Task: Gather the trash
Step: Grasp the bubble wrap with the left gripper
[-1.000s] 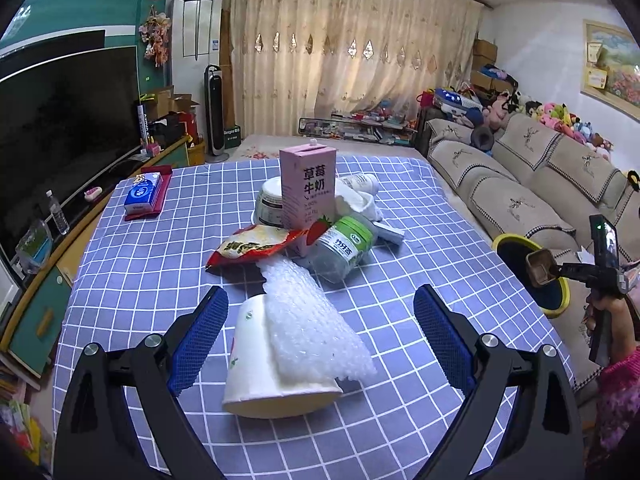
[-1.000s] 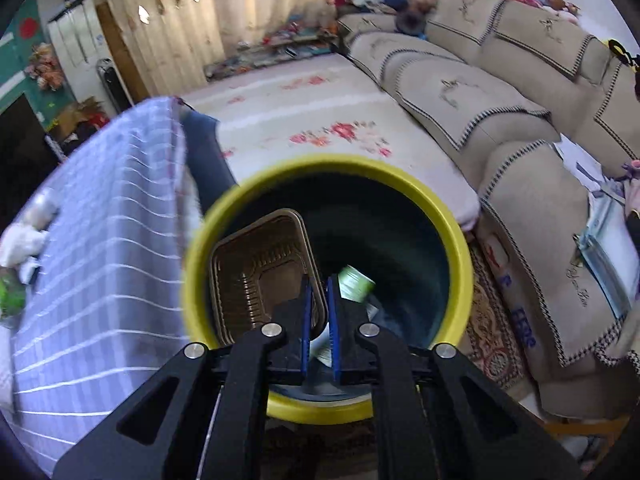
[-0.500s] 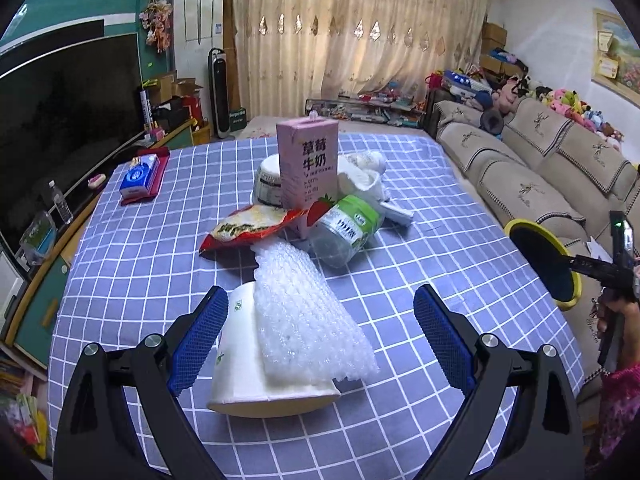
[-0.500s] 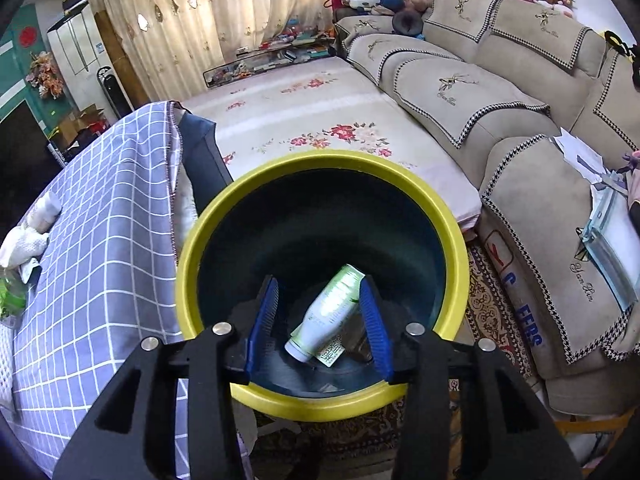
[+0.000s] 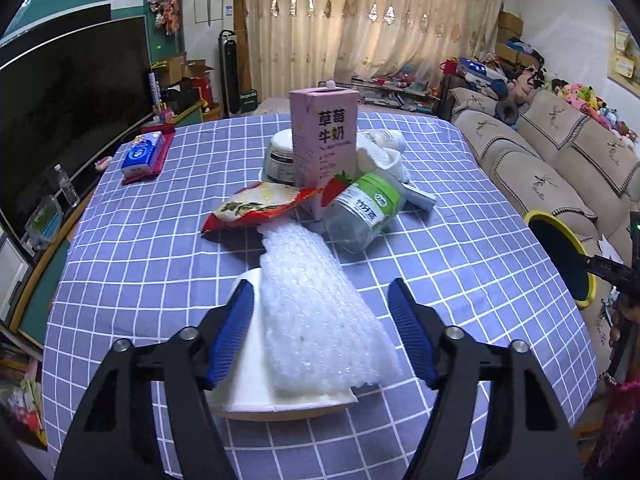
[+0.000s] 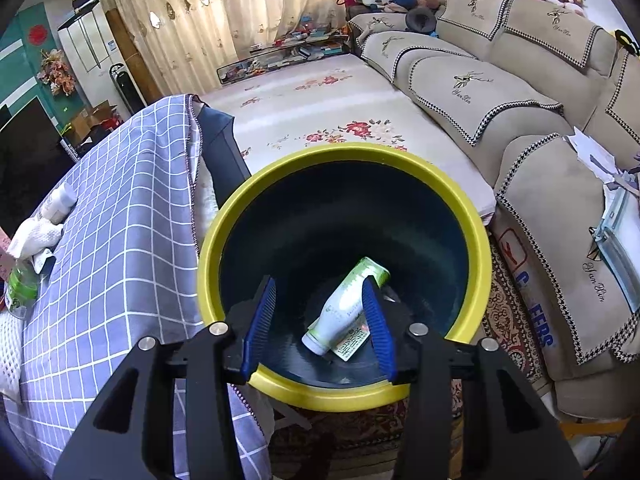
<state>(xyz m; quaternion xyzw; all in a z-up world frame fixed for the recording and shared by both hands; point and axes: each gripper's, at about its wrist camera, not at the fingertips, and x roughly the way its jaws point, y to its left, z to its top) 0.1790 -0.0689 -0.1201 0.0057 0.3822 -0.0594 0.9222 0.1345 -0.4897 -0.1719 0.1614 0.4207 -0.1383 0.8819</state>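
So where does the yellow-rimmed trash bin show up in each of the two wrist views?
Left wrist view: the trash bin sits at the far right edge, beyond the table, only partly visible.
Right wrist view: the trash bin fills the centre, seen from above, a white and green bottle lying inside.
Shared landmark: the blue checked tablecloth.

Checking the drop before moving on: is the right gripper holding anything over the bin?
No: the right gripper hangs open and empty above the yellow-rimmed bin, the bottle lying inside.
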